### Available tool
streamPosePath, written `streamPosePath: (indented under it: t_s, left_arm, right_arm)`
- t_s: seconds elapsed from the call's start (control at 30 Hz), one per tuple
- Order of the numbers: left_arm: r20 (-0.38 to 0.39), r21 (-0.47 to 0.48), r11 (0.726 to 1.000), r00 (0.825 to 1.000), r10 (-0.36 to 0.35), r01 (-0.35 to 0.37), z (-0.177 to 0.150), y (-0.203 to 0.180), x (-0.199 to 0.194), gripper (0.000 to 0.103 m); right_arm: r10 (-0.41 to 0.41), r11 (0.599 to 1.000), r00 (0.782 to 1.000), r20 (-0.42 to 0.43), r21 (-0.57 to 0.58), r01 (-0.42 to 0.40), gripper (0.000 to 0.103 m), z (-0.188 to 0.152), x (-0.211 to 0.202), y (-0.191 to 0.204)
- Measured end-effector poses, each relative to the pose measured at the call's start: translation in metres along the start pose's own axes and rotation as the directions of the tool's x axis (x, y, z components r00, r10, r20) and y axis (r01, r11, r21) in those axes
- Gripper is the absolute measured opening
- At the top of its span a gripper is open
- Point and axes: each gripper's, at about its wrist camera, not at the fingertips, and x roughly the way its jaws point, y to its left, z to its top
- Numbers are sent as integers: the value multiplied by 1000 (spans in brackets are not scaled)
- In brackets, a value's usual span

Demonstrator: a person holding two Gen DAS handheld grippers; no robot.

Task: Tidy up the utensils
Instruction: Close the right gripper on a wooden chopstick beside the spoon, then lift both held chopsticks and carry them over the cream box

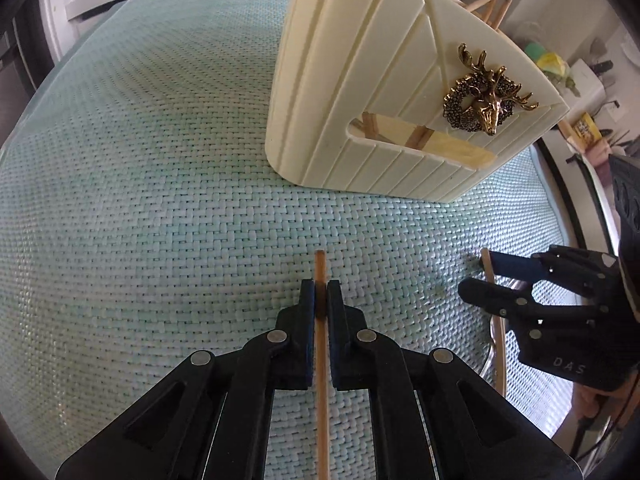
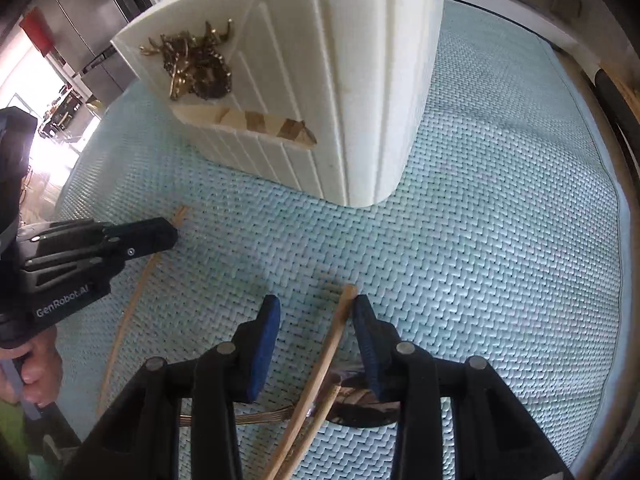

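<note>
- The left tool (image 1: 321,294) sits at the bottom centre of the left wrist view, its two black jaws pressed together on a thin brown wooden chopstick (image 1: 321,380) — the stick runs straight up between the pads and pokes out a little past the tips.
- In the right wrist view the same left tool (image 2: 170,236) appears at the left edge, held by a person's hand (image 2: 34,368) at lower left, with the stick trailing down and to the left beneath it.
- The right tool (image 2: 314,316) fills the bottom of the right wrist view; its blue-padded jaws stand apart, and a second light wooden chopstick (image 2: 320,368) lies slanted in the gap, close to the right-hand pad. Whether that pad touches it cannot be told.
- Another wooden stick and a shiny metal utensil (image 2: 360,404) lie crossed under the right tool, on the mat.
- A cream ribbed plastic utensil holder (image 1: 380,88) with a brass deer-head ornament (image 1: 486,92) stands in the upper middle of both views; wooden sticks show through its slot and above its rim.
- Everything rests on a pale green woven mat (image 1: 140,200) covering the table.
</note>
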Motion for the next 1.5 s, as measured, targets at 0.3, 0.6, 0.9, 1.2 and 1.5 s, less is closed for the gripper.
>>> streamPosePath:
  t_s: [0.3,0.6,0.9,1.2,1.5]
  left_arm:
    - [-21,5,1000,1000,4,-4,18,4,2,5]
    - [59,17,999,997,-45,44,11,1,-42,3]
    - [267,125,988,957,-117,86,-22,-20,-155,2]
    - [467,191,981,875,-130,44,-55,-50,-226,0]
    - [442,125,991,891,-104,54,-58,-24,-214,1]
  right_arm:
    - [35,999,999,-14,21,-35,7,6,2,21]
    - [123,991,959,254,15,-131,6,-32,-82,27]
    - [157,987,880,448,-49,-151,6,-78,-174,33]
    - [165,986,801,576,-70,-153,6,-114,-232,16]
    - [149,989,768,623,-89,-119,6,-134,-260,24]
